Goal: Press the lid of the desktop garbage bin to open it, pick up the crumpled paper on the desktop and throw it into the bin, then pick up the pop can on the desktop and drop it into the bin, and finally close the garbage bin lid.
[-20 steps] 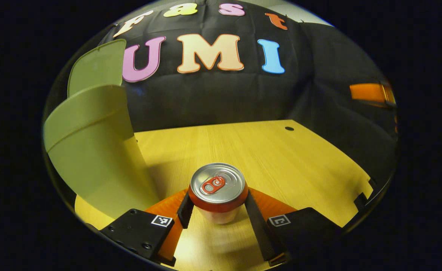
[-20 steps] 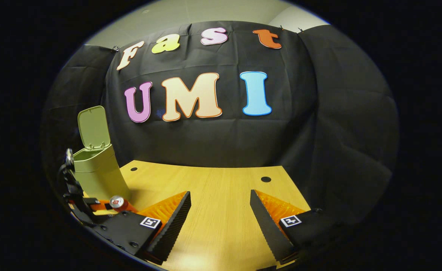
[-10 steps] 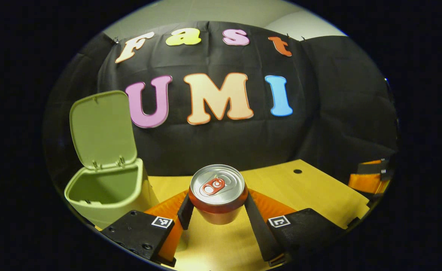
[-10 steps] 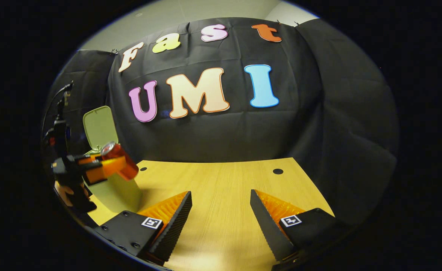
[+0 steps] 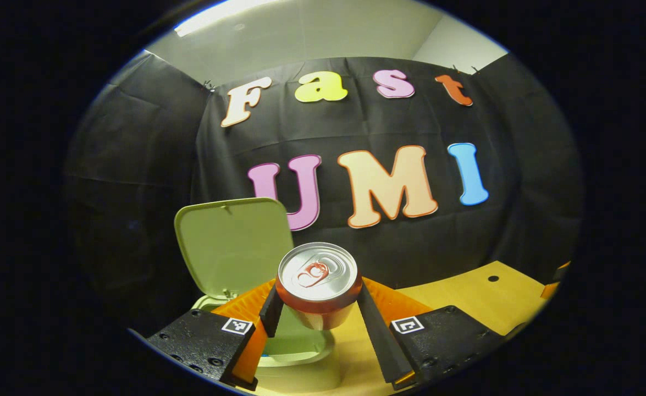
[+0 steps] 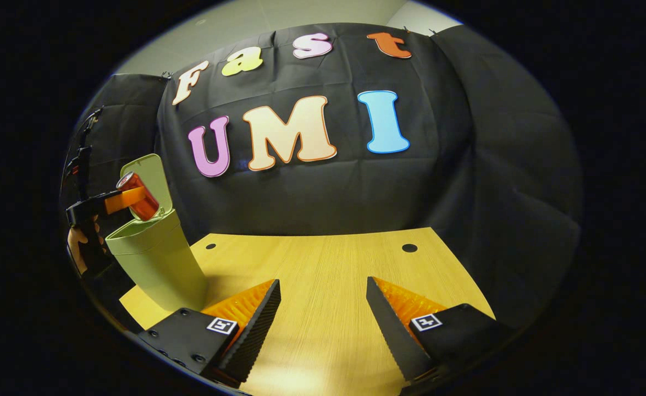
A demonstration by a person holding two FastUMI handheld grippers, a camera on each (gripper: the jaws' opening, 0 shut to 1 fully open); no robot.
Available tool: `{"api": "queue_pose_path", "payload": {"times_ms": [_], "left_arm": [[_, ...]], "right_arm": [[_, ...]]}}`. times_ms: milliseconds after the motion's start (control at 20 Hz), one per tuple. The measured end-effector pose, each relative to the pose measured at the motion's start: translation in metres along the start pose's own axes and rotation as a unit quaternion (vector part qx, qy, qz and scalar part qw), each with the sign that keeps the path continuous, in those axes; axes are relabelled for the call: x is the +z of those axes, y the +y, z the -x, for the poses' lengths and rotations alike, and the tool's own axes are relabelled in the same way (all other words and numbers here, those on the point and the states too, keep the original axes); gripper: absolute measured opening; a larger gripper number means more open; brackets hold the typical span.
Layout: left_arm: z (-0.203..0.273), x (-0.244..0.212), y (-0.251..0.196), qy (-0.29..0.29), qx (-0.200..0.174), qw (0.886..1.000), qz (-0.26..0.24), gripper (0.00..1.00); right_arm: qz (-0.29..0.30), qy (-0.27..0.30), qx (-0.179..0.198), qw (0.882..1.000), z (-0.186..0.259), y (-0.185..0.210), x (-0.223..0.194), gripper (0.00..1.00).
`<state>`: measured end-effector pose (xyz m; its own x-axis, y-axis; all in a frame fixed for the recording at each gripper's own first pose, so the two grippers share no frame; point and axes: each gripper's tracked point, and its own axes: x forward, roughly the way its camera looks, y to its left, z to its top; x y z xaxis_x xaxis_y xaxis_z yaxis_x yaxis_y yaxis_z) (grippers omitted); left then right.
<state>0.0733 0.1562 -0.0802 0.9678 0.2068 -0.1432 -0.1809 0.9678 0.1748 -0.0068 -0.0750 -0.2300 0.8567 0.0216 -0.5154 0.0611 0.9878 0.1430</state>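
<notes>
The pop can [image 5: 318,283] sits clamped between the two fingers of my left gripper [image 5: 318,308], one finger pressed to each side of its body, top end facing the camera. Taking the garbage bin [image 6: 158,258] as landmark: in the right gripper view the can [image 6: 137,196] hangs tilted just above the bin's open mouth, in front of the raised lid [image 6: 148,179], with my hand [image 6: 78,247] behind the bin's far side. In the left gripper view the bin's rim [image 5: 295,360] lies directly below the can and the lid [image 5: 233,245] stands upright behind it. My right gripper [image 6: 323,324] holds nothing, its fingers spread wide over the wooden desktop [image 6: 323,264], well apart from the bin. No crumpled paper lies on the desktop to the side of the bin, so I judge the lid opening and paper disposal complete. Remaining, by my estimate: releasing the can into the bin and closing the lid.
</notes>
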Motion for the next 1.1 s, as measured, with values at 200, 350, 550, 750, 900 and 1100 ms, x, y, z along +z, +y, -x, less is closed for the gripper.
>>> {"api": "queue_pose_path", "payload": {"times_ms": [200,350,550,750,900,1100], "left_arm": [[0.003,-0.028,0.042,0.026,0.042,0.999,0.002,0.76],[0.004,-0.04,0.063,0.038,0.058,0.998,0.002,0.76],[-0.002,-0.015,0.082,0.015,0.066,0.998,-0.007,0.92],[-0.019,0.036,0.094,-0.025,0.057,0.998,-0.004,0.91],[-0.038,0.08,0.108,-0.057,0.055,0.997,0.006,0.91],[-0.072,0.12,0.131,-0.075,0.057,0.995,0.022,0.91]], "right_arm": [[-0.003,0.003,0.008,1.0,-0.003,0.014,-0.001,0.96],[0.003,0.001,0.01,1.0,-0.004,0.025,0.001,0.99],[0.001,-0.004,0.008,1.0,-0.003,0.038,0.003,0.99],[-0.001,-0.012,-0.009,1.0,0.003,0.044,0.003,0.99],[0.005,-0.016,-0.025,1.0,0.009,0.047,-0.001,0.98],[0.001,-0.021,-0.047,0.999,0.018,0.046,-0.007,0.99]]}}
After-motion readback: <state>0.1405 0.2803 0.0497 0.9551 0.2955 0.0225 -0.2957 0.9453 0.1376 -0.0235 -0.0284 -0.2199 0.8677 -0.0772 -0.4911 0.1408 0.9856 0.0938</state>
